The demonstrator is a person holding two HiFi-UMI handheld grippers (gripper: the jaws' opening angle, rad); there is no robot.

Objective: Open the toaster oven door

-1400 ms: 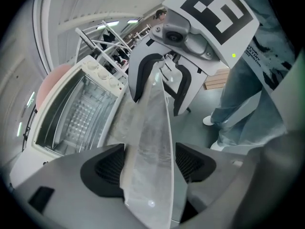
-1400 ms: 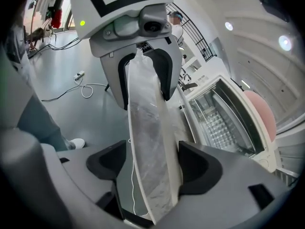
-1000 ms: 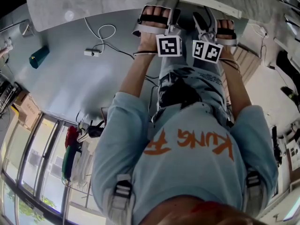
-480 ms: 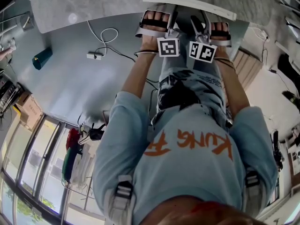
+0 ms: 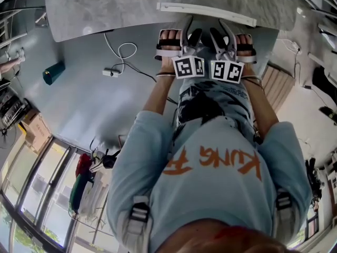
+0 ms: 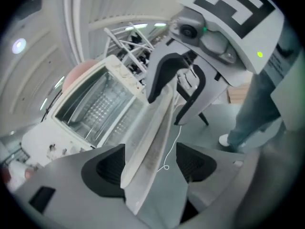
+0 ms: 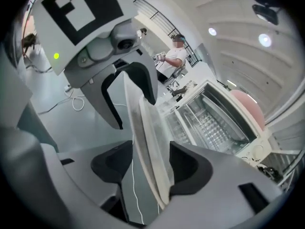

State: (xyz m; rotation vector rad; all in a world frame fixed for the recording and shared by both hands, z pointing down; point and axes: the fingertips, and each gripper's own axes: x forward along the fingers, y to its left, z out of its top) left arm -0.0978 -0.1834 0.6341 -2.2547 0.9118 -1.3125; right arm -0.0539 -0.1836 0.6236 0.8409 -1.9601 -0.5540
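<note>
The white toaster oven [image 6: 90, 104] stands with its cavity and rack exposed, and it shows again in the right gripper view [image 7: 219, 123]. Its door [image 6: 147, 142] hangs open, the free edge running between both grippers' jaws. My left gripper [image 6: 150, 163] straddles that edge, with a gap at one pad. My right gripper [image 7: 150, 168] straddles the door [image 7: 150, 147] too; its jaws are closing, and floor still shows beside one pad. In the head view the left gripper [image 5: 188, 36] and right gripper [image 5: 221, 36] sit side by side under the white door edge [image 5: 210, 8].
A white cable [image 5: 121, 49] and plug lie on the grey floor. A teal object [image 5: 52, 71] and cardboard boxes [image 5: 34, 130] are at the left. A wire rack [image 6: 133, 42] stands behind the oven. A person [image 7: 174, 56] stands far off.
Both grippers have moved farther from my body toward the white door edge and drawn closer together. The door edge now sits just past their fingertips.
</note>
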